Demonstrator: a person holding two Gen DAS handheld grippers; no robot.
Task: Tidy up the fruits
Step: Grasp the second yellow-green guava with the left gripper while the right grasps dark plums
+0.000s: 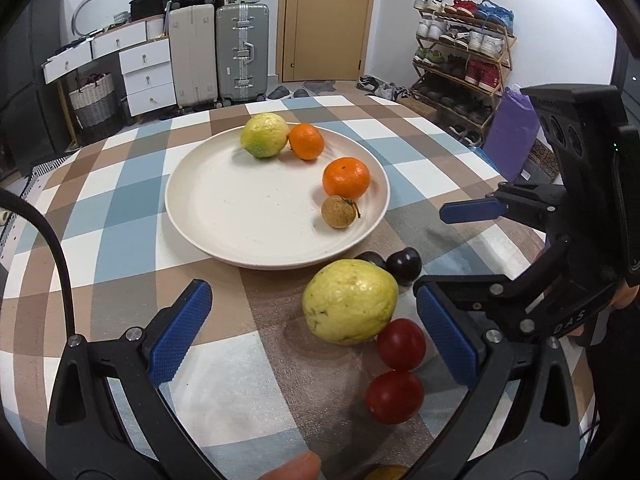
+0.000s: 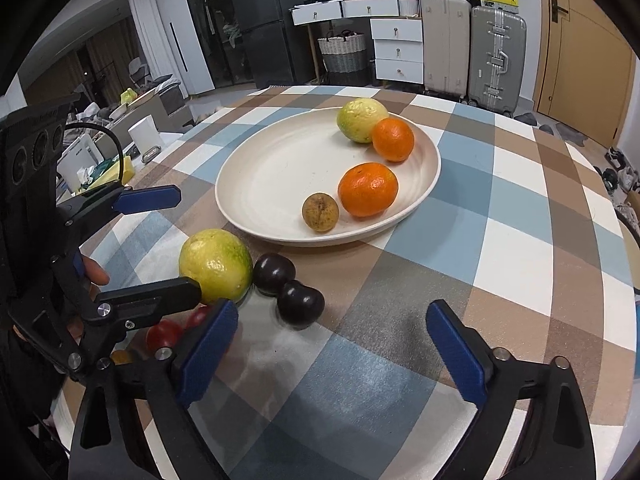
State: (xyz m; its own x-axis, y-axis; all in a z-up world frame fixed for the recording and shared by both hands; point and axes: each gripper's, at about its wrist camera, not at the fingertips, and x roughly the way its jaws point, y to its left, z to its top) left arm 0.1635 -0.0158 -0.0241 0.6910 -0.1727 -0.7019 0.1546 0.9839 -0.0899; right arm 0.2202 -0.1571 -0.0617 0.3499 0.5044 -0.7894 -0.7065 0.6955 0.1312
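Note:
A cream plate [image 1: 240,216] [image 2: 272,176] holds a yellow-green guava [image 1: 264,135] [image 2: 361,119], two oranges [image 1: 346,178] [image 2: 368,189] and a small brown longan [image 1: 338,211] [image 2: 320,212]. On the cloth in front of it lie a second guava [image 1: 349,301] [image 2: 215,266], two dark plums [image 1: 404,264] [image 2: 300,303] and two red tomatoes [image 1: 401,344] [image 2: 164,334]. My left gripper [image 1: 316,334] is open, low over the table, with the guava and tomatoes between its fingers. My right gripper [image 2: 334,344] is open and empty, just right of the plums.
The table wears a checked blue, brown and white cloth [image 2: 500,216]. Suitcases [image 1: 240,56], white drawers [image 1: 148,76], a door and a shoe rack [image 1: 460,48] stand beyond it. A yellow fruit peeks in at the bottom edge [image 1: 386,473].

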